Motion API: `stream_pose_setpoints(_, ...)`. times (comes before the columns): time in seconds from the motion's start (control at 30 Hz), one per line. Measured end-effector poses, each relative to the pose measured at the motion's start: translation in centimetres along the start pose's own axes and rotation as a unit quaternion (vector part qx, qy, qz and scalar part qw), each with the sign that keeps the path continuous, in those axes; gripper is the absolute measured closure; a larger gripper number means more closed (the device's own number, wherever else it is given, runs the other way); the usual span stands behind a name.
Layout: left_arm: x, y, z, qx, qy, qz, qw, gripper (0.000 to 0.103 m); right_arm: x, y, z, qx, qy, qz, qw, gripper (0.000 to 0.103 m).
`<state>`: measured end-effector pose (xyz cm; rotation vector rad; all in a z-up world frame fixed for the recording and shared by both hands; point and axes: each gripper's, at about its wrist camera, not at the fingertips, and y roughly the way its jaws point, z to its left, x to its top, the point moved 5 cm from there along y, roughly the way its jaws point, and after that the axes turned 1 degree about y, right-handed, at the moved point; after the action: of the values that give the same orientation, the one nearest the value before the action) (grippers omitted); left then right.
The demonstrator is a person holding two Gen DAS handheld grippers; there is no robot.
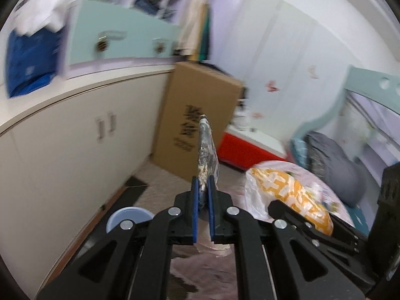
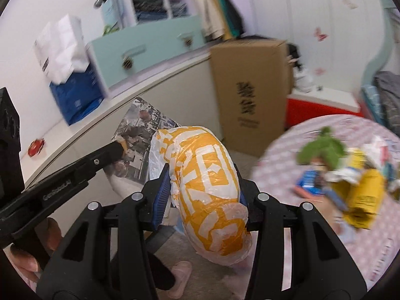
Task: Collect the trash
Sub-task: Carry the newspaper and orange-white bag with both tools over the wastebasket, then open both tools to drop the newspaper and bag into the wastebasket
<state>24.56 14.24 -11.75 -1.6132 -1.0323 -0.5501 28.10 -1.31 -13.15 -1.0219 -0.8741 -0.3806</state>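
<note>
My left gripper (image 1: 203, 187) is shut on a flat printed wrapper (image 1: 206, 150), held edge-on and upright in the air. The wrapper also shows in the right wrist view (image 2: 140, 140), pinched by the left gripper (image 2: 120, 147). My right gripper (image 2: 202, 190) is shut on a crumpled orange and white plastic bag (image 2: 210, 190), which also shows in the left wrist view (image 1: 287, 190). Loose trash (image 2: 350, 175) lies on the pink patterned surface (image 2: 287, 175) at right: a green item, yellow packets, a blue packet, white paper.
A tall cardboard box (image 1: 197, 115) stands on the floor against a cream cabinet (image 1: 70, 137). A red box (image 1: 250, 145) is behind it. A blue lidded bin (image 1: 130, 217) sits by the cabinet. Grey clothes (image 1: 332, 160) lie on the bed at right.
</note>
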Motion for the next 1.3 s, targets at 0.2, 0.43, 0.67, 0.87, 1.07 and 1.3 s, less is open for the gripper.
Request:
stream_pose_setpoints(0.2,0.4,4.2,8.1,0.087,-0.046,0.024,0.9948,0.097,-0.8,9.1,2.9,0.022,-0.004,0.054,0.998,0.057)
stream_pose_setpoints(0.43,0.0,8.4,14.5,0.153,-0.066,0.054,0.9846,0.097,-1.6,18.1,3.4,0.033,0.026,0.082,0.996,0.036)
stream_pose_setpoints(0.67,-1.4,11.5,16.7,0.164,-0.069,0.088,0.9801,0.097,-3.2,20.2,3.0,0.031,0.043,0.110,0.993,0.029)
stream_pose_setpoints(0.87,-2.1,12.4,15.9,0.157,-0.066,0.100,0.9802,0.096,-3.3,18.9,2.5,0.015,0.036,0.099,0.994,0.027)
stream_pose_setpoints(1.07,-1.9,12.5,14.9,0.153,-0.059,0.098,0.9816,0.096,-2.8,17.5,2.0,0.001,0.030,0.075,0.997,0.026)
stream_pose_setpoints(1.3,-1.4,12.8,13.8,0.149,-0.049,0.090,0.9834,0.096,-1.5,15.4,1.3,-0.013,0.036,0.026,0.999,0.026)
